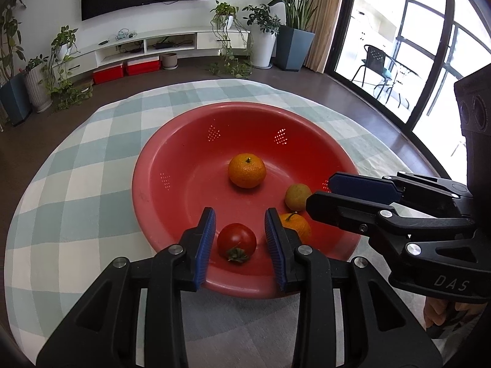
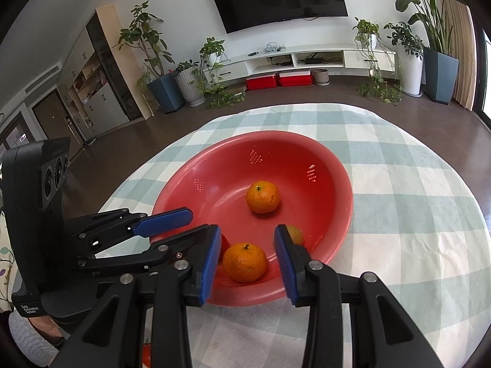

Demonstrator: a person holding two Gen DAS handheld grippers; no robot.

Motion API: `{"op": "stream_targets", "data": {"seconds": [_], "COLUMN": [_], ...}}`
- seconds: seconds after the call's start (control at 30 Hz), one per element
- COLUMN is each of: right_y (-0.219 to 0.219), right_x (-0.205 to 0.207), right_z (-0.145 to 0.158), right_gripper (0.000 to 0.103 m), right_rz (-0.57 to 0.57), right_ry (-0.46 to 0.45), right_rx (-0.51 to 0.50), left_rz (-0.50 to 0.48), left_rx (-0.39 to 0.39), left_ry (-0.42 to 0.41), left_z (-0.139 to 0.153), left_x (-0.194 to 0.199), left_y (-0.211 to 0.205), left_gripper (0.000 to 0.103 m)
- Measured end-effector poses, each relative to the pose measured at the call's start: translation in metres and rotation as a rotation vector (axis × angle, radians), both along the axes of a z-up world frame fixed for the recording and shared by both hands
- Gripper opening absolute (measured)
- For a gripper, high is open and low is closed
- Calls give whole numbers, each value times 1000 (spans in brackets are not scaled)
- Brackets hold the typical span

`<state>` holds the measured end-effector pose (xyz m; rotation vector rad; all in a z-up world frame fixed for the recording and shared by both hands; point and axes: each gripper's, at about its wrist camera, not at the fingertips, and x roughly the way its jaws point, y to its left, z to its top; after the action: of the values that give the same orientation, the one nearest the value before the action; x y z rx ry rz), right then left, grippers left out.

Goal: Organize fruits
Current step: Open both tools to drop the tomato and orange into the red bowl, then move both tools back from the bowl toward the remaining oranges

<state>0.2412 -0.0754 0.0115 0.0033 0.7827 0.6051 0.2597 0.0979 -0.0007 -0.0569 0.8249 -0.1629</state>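
Your right gripper [image 2: 247,245] hangs agape over the red colander's [image 2: 343,184] near rim, straddling one mandarin [image 2: 244,262]; another mandarin [image 2: 263,197] mid-bowl; left gripper [image 2: 184,224] alongside, parted.

Near orange [image 1: 297,225] half hidden behind left tool [image 1: 240,219] finger; tomato [image 2: 225,244] mostly hidden.

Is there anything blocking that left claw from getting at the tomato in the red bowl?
Nothing visible does. The left gripper is open, its blue pads on either side of the tomato in the red bowl. The nearest orange sits just outside one pad, and the right gripper frames that orange.
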Motion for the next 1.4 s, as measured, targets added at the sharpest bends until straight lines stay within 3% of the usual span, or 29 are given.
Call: {"op": "stream_targets", "data": {"seconds": [0.43,0.57,0.97,1.2,1.4], "right_y": [-7,-12,-24,-25,-34], "right_x": [-27,-40,-97,-130,-143], "right_z": [17,22,8,-3,-12], "right_gripper": [40,40,41,41,42], "right_rz": [6,1,0,3,-7], "right_ry": [-56,-69,-67,-76,-58], "right_rx": [4,11,-8,-45,-39], "left_rz": [32,47,43,-2,-107], "left_rx": [-7,-35,-30,-34,-36], "left_ry": [-27,-35,-27,-16,-14], "left_z": [15,20,13,7,4], "left_x": [-25,-44,-125,-175,-201], "left_y": [9,14,4,-13,-37], "left_gripper": [32,38,38,38,38]}}
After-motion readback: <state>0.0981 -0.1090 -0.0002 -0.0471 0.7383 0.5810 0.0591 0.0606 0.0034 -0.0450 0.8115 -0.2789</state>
